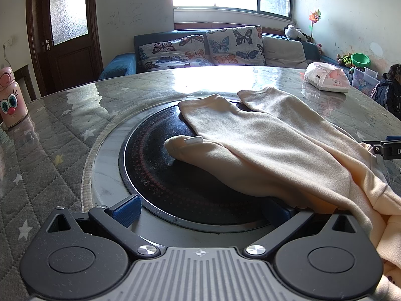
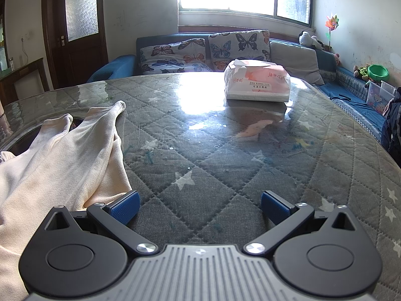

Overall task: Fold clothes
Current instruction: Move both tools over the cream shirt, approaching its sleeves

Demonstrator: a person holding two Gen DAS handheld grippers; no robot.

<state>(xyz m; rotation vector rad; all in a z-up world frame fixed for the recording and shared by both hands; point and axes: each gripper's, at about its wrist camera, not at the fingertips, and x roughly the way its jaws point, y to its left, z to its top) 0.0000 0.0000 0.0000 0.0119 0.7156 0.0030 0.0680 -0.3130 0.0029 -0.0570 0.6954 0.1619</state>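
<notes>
A cream garment (image 1: 275,148) lies on the round table, its two leg-like ends and a tagged corner spread over the black hotplate (image 1: 160,170). My left gripper (image 1: 200,210) is open just in front of it; the cloth drapes over its right finger, and the blue pad of the left finger (image 1: 126,209) is bare. In the right wrist view the garment (image 2: 57,155) lies at the left. My right gripper (image 2: 200,207) is open and empty over the quilted table cover, its left pad (image 2: 125,207) touching the cloth's edge. The right gripper's tip shows at the left view's right edge (image 1: 386,148).
A pack of tissues (image 2: 258,82) sits at the far side of the table (image 2: 225,150), also in the left view (image 1: 325,77). A pink cartoon bottle (image 1: 11,95) stands at the table's left edge. A sofa with butterfly cushions (image 1: 200,47) is behind.
</notes>
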